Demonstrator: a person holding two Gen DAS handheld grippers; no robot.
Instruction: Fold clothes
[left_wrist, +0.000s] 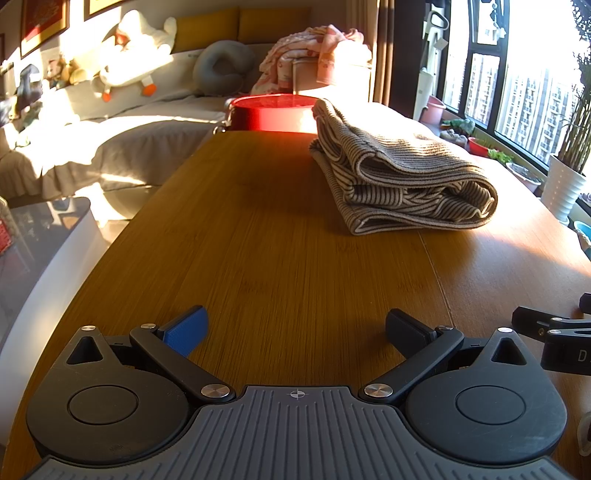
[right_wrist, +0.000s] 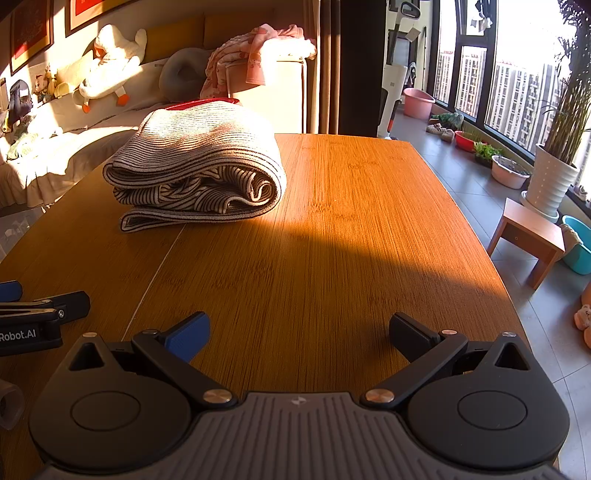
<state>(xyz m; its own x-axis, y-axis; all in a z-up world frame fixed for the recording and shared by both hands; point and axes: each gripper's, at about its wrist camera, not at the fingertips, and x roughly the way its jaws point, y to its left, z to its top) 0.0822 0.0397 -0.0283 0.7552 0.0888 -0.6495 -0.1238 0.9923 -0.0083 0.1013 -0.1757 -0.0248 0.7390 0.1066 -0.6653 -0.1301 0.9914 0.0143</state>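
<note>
A striped beige-and-dark garment (left_wrist: 399, 173) lies folded in a thick bundle on the wooden table (left_wrist: 280, 258), far from both grippers. It also shows in the right wrist view (right_wrist: 199, 166). My left gripper (left_wrist: 295, 328) is open and empty, low over the near table edge. My right gripper (right_wrist: 299, 332) is open and empty, beside the left one. The right gripper's edge shows in the left wrist view (left_wrist: 554, 332), and the left gripper's edge shows in the right wrist view (right_wrist: 44, 314).
A red round tub (left_wrist: 273, 112) stands just behind the table's far end. A grey sofa (left_wrist: 110, 147) with plush toys is at the left. A small wooden stool (right_wrist: 528, 236), basins and a potted plant (right_wrist: 554, 177) stand on the floor at the right.
</note>
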